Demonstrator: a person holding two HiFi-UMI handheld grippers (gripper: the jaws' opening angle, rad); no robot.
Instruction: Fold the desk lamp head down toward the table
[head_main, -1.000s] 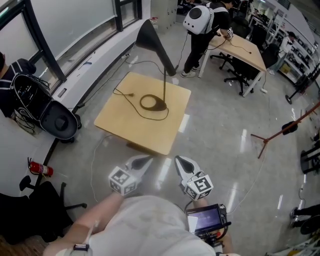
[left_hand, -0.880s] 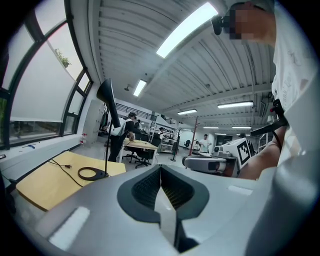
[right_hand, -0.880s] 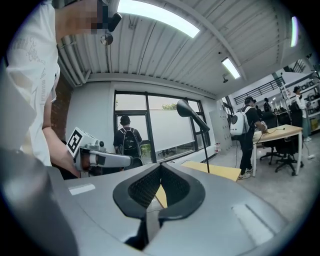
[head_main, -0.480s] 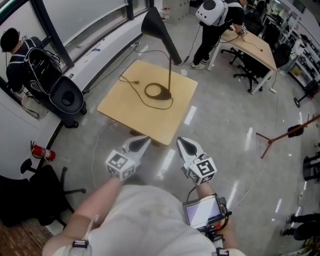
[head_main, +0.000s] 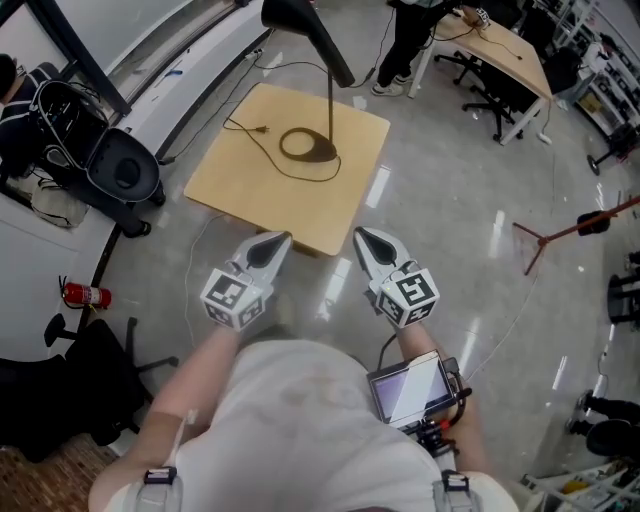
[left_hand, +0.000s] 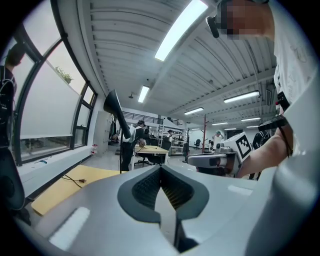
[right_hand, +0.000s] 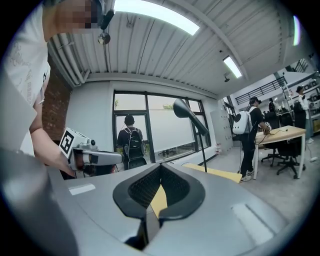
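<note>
Facing the desk lamp (head_main: 331, 100), upright on the table (head_main: 230, 190), well beyond left gripper (head_main: 271, 241) and right gripper (head_main: 366, 238), both pressed together, empty. Likely light, top-heavy (stiff hinge, probably); best pinching the conical head (head_main: 300, 15) while steadying the base (head_main: 322, 153).

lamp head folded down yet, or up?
Up, not folded. The lamp head sits at the top of its upright pole, high above the table, angled but nowhere near the tabletop.
</note>
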